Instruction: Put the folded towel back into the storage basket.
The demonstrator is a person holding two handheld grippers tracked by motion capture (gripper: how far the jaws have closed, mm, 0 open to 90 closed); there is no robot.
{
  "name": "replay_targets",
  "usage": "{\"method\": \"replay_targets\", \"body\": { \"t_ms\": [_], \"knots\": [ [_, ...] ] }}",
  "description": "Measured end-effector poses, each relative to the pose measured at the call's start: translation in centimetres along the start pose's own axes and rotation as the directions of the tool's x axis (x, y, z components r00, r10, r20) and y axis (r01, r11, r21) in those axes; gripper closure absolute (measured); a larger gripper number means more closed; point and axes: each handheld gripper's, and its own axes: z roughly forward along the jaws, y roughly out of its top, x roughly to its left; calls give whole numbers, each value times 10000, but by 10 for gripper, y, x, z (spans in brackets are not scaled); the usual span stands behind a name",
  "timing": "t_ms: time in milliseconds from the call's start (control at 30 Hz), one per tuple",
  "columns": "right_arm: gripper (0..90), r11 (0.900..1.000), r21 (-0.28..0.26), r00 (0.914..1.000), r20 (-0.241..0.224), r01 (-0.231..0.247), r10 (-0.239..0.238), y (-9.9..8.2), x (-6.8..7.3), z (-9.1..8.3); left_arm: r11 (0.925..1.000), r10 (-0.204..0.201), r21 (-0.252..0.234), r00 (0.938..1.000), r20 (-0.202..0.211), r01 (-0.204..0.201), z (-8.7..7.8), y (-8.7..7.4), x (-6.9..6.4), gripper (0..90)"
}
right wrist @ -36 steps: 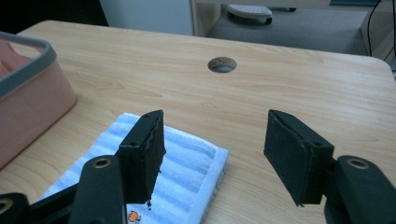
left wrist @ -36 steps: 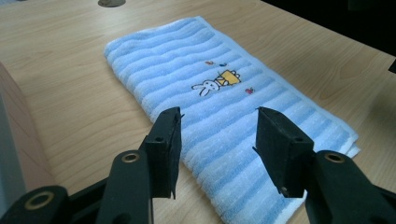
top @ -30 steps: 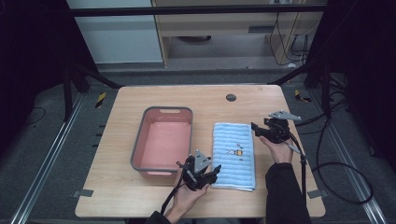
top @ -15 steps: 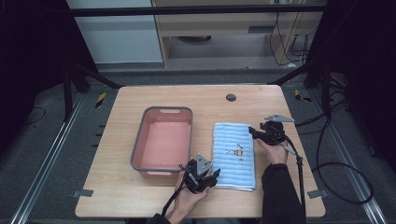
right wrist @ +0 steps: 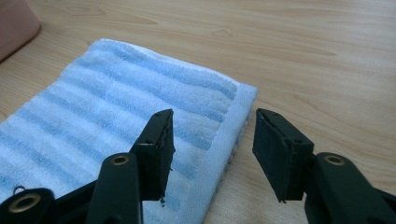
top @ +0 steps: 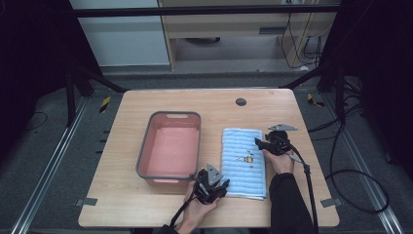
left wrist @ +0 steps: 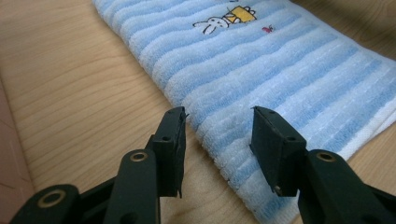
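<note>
A folded light-blue striped terry towel (top: 244,162) with a small embroidered rabbit lies flat on the pale wooden desk (top: 122,146), just right of a grey-rimmed pink plastic tub (top: 169,171); the left tongs (left wrist: 217,135), jaws spread wide and holding nothing, straddle the towel's near left edge by its front corner; the right tongs (right wrist: 212,140), likewise wide open and empty, bracket the white-hemmed right edge close to its far corner; a hand (top: 279,162) grips each tool from the desk's near side.
</note>
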Motion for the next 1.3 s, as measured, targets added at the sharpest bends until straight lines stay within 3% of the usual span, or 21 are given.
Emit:
{"method": "replay_targets", "body": {
  "t_ms": [233, 367, 600, 800, 967, 1300],
  "knots": [
    [508, 9996, 277, 10000, 37, -34, 33, -6, -1, 5, 9999, -115, 111, 9999, -5, 115, 4, -2, 0, 556],
    [535, 9990, 287, 9994, -107, -331, 334, -8, -3, 6, 9996, -247, 156, 9997, 37, 246, 5, -3, 0, 565],
    [575, 9985, 483, 9996, -142, -241, 248, -10, -1, 9, 9980, -589, 216, 9982, 124, 586, 6, -3, 1, 570],
    [706, 9984, 514, 9991, -350, -240, 258, -10, 2, 9, 9983, -535, 244, 9985, 86, 532, 6, -3, -3, 655],
    [784, 9972, 512, 9963, -636, -553, 585, -11, 2, 9, 9980, -576, 276, 9983, 88, 573, 6, -2, -6, 723],
    [822, 9970, 532, 9946, -851, -556, 600, -10, 2, 7, 9966, -823, 97, 9965, 122, 821, 5, -3, -6, 841]
  ]
}}
